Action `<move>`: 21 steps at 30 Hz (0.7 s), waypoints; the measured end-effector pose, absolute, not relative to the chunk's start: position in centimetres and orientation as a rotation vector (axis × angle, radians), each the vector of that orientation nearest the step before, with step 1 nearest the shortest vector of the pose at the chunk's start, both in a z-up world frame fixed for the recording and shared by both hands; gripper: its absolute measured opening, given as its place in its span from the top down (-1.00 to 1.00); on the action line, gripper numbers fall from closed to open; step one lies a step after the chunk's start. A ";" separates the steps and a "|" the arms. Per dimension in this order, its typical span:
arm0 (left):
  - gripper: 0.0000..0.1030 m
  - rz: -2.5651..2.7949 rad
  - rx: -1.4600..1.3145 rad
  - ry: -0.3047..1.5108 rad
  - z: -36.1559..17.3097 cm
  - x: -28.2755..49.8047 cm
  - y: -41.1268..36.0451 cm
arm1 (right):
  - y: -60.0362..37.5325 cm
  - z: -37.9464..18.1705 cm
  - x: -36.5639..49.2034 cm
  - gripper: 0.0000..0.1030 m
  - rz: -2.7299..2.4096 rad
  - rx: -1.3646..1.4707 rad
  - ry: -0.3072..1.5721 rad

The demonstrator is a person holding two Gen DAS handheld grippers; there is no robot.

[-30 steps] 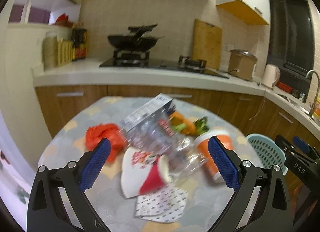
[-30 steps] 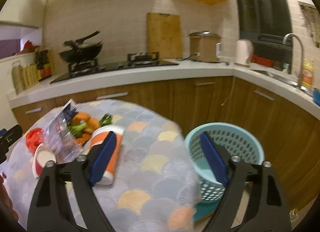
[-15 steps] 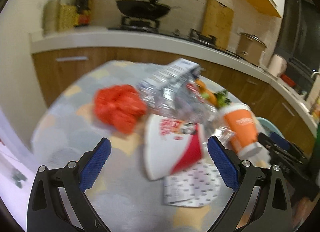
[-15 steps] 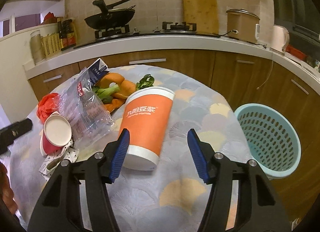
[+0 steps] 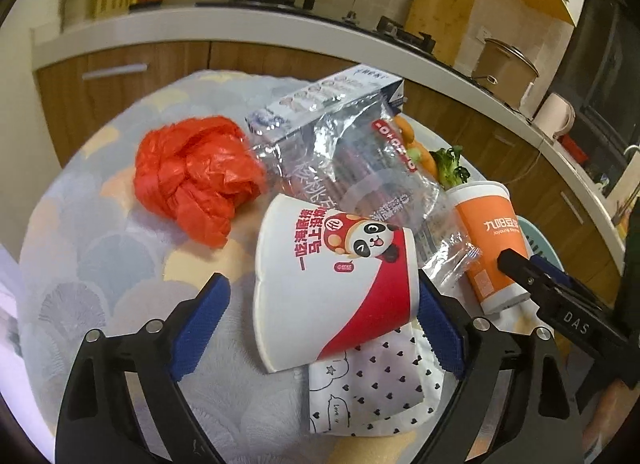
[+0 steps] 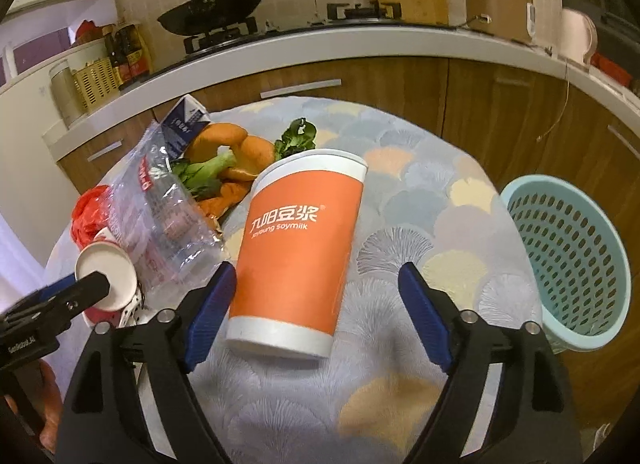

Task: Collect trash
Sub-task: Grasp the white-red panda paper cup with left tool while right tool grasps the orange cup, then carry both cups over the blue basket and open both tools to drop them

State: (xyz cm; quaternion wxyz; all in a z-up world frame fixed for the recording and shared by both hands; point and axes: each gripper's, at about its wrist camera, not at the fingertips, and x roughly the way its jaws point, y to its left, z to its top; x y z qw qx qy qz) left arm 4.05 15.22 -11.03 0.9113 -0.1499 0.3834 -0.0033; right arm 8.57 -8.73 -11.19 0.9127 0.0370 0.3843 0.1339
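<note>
A red-and-white panda paper cup (image 5: 336, 284) lies on its side on the round table, between the open blue fingers of my left gripper (image 5: 320, 324). It also shows in the right wrist view (image 6: 106, 280). An orange soymilk cup (image 6: 298, 256) lies on its side between the open fingers of my right gripper (image 6: 320, 316); it also shows in the left wrist view (image 5: 490, 240). A red plastic bag (image 5: 192, 180), a clear crinkled wrapper (image 5: 360, 168) and a patterned paper (image 5: 372, 388) lie around the cups. A light blue basket (image 6: 572, 260) stands right of the table.
Carrots and greens (image 6: 228, 168) and a carton (image 6: 184, 124) lie at the back of the table (image 6: 420, 200). A kitchen counter (image 6: 360, 40) with a wok, a stove and a cooker curves behind.
Both grippers have moved forward and down to the table. The panda cup now lies between the left fingers and the orange cup between the right fingers.
</note>
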 end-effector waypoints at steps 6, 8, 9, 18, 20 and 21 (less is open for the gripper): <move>-0.57 -0.039 -0.348 0.810 -12.0 4.9 15.2 | -8.6 -12.2 9.9 -0.63 0.326 0.127 0.856; -0.42 -0.042 -0.353 0.803 -12.0 4.8 15.2 | -8.6 -12.2 9.9 -0.47 0.359 0.141 0.855; -0.42 -0.047 -0.362 0.801 -11.9 4.8 15.2 | -8.6 -12.2 9.8 -0.17 0.392 0.150 0.855; -0.41 -0.025 -0.322 0.693 -9.0 2.4 14.6 | -9.0 -10.2 7.5 -0.05 0.381 0.110 0.747; -0.41 -0.030 -0.303 0.671 -8.0 2.1 13.9 | -9.5 -9.7 7.1 -0.05 0.374 0.116 0.729; -0.41 -0.035 -0.299 0.664 -7.7 2.0 13.7 | -9.9 -9.3 6.9 -0.03 0.367 0.118 0.715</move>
